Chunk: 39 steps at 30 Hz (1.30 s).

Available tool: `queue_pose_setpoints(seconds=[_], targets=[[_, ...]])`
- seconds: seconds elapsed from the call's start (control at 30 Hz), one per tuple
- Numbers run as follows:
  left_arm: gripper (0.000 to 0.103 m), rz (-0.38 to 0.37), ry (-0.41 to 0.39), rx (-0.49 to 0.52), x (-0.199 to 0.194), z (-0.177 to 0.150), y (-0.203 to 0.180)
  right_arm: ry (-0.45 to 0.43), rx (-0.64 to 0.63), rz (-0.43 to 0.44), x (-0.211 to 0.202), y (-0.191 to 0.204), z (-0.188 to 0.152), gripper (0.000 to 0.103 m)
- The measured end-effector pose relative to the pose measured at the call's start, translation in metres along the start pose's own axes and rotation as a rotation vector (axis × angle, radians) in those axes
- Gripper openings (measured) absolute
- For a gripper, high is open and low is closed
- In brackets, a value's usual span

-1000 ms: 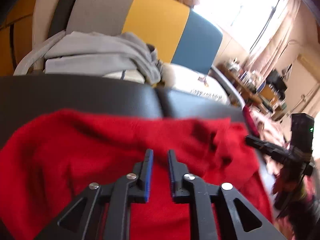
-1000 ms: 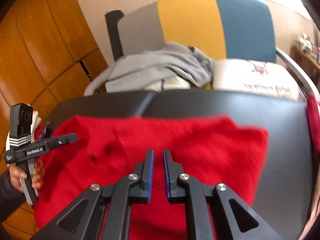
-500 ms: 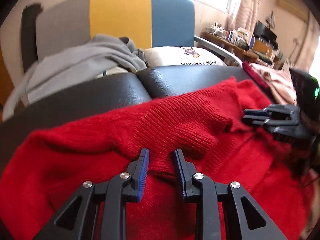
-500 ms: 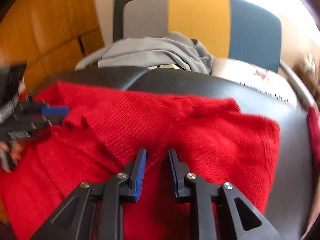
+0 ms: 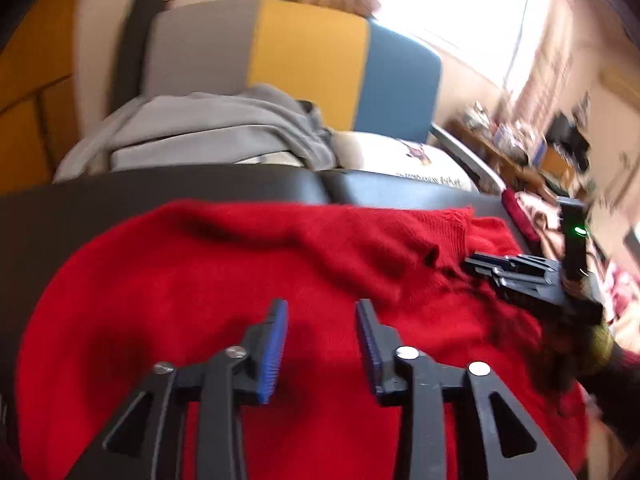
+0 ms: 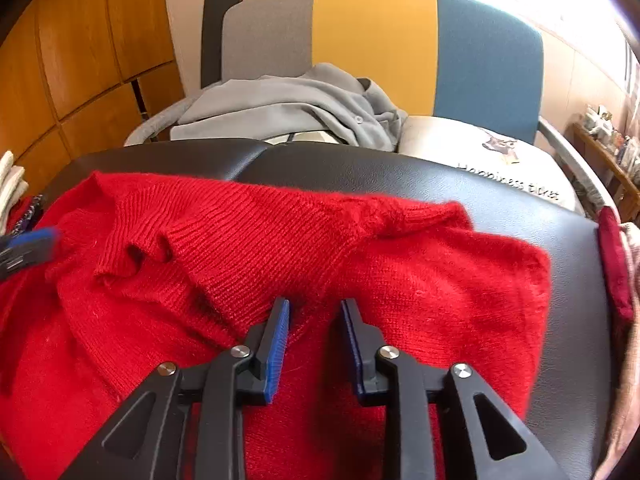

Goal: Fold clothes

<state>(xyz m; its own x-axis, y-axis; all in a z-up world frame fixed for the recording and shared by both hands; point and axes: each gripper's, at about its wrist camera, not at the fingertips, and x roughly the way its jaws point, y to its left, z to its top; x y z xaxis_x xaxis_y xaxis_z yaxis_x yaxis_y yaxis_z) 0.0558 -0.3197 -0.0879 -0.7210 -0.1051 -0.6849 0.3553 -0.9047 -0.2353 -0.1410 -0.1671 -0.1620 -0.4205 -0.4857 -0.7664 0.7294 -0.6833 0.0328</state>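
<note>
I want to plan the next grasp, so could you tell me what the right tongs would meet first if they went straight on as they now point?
Most likely the red sweater itself: the right tongs, jaws apart with nothing gripped, point down at its knit just ahead. Exact depth is hard to judge.

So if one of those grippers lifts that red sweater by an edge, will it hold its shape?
Probably not. The red sweater is soft knit, already rumpled into folds, so it would likely droop. Its fuzzy surface should resist slipping, and it looks light for its size.
</note>
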Motion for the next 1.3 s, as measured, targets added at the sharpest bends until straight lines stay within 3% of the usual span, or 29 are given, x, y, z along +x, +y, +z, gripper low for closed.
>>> queue_pose_setpoints(seconds=[0.1,0.23,0.37,0.43,0.6,0.7,0.8,0.93,0.97,1.0,1.03,1.07,1.17,1.2,1.3], targets=[[0.049,0.07,-0.024,-0.122,-0.062,-0.041,0.047,-0.028,0.01,-0.043,-0.022,0.011,0.006,0.027],[0.054,0.215,-0.003,-0.317,-0.14,-0.112,0.115,-0.112,0.029,0.06,-0.068,0.045,-0.009,0.028],[0.061,0.353,0.037,-0.503,-0.193,-0.186,0.164,-0.095,-0.008,0.102,-0.084,0.081,-0.043,0.028],[0.067,0.366,0.036,-0.642,-0.211,-0.22,0.184,-0.071,-0.03,0.102,-0.086,0.098,-0.061,0.028],[0.086,0.254,-0.021,-0.851,-0.211,-0.265,0.202,-0.001,-0.036,0.095,-0.074,0.113,-0.093,0.029],[0.087,0.171,-0.042,-0.967,-0.193,-0.276,0.214,-0.02,0.004,0.116,-0.075,0.108,-0.098,0.029],[0.088,0.043,-0.074,-1.102,-0.175,-0.284,0.225,-0.024,0.05,0.159,-0.073,0.099,-0.098,0.029],[0.089,-0.077,-0.103,-1.183,-0.156,-0.287,0.229,-0.033,0.1,0.208,-0.073,0.091,-0.099,0.029],[0.087,-0.083,-0.096,-1.185,-0.152,-0.285,0.228,-0.035,0.108,0.214,-0.073,0.091,-0.1,0.029],[0.078,-0.081,-0.093,-1.169,-0.15,-0.282,0.226,-0.036,0.113,0.218,-0.074,0.09,-0.101,0.029],[0.06,-0.07,-0.092,-1.142,-0.152,-0.277,0.223,-0.038,0.118,0.221,-0.074,0.09,-0.102,0.029],[0.059,-0.053,-0.088,-1.113,-0.155,-0.271,0.219,-0.038,0.117,0.219,-0.074,0.091,-0.102,0.029],[0.032,0.012,-0.061,-1.051,-0.167,-0.257,0.21,-0.04,0.112,0.212,-0.074,0.093,-0.102,0.029],[0.012,0.031,-0.062,-1.037,-0.173,-0.252,0.207,-0.041,0.112,0.212,-0.074,0.093,-0.102,0.03],[0.01,0.057,-0.1,-1.0,-0.192,-0.231,0.195,-0.045,0.122,0.223,-0.074,0.091,-0.102,0.03]])
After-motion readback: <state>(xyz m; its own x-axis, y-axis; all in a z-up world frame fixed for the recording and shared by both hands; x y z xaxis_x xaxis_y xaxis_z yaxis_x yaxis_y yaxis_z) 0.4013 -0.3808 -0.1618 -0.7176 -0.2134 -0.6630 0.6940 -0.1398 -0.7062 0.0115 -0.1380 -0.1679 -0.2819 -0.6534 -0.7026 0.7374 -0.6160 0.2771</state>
